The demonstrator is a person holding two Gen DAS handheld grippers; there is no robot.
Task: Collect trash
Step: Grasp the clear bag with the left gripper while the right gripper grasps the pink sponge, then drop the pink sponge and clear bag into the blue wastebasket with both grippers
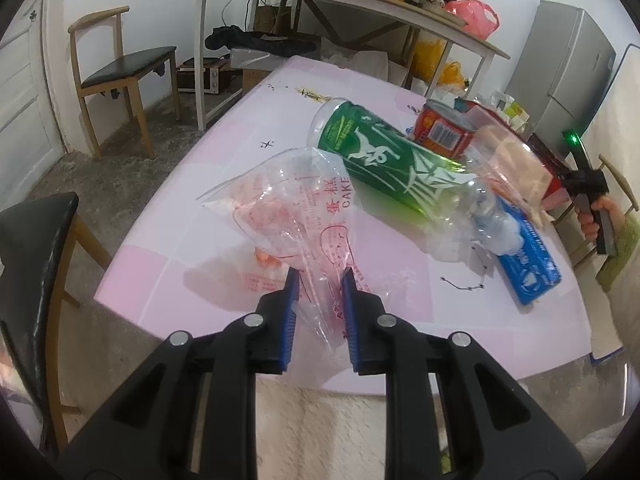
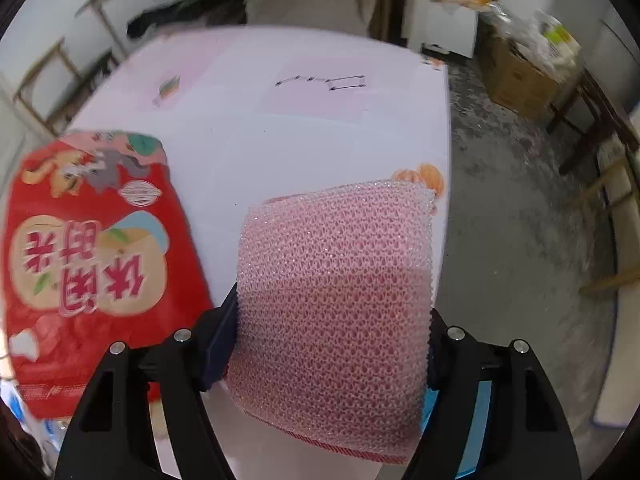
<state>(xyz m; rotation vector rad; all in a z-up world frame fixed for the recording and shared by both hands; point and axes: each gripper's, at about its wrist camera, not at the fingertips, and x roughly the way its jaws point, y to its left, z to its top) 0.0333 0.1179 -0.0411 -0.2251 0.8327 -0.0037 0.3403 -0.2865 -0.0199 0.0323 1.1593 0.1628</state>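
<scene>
The table (image 1: 224, 184) has a pink and white top with little drawings. The left tongs (image 1: 319, 280) pinch a clear cake bag (image 1: 288, 204) at the near edge. A green bottle (image 1: 384, 156) lies behind it. The right tongs (image 2: 332, 312) squeeze a pink mesh sponge (image 2: 332, 280) beside a red snack bag (image 2: 92, 248). A wooden chair (image 1: 116, 68) and grey fridge (image 1: 560, 80) stand on the rough grey floor (image 1: 120, 160).

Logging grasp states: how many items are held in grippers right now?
2. The left gripper pinches the clear cake bag over the pink table; the right gripper clamps the pink mesh sponge. Nothing else looks held.
</scene>
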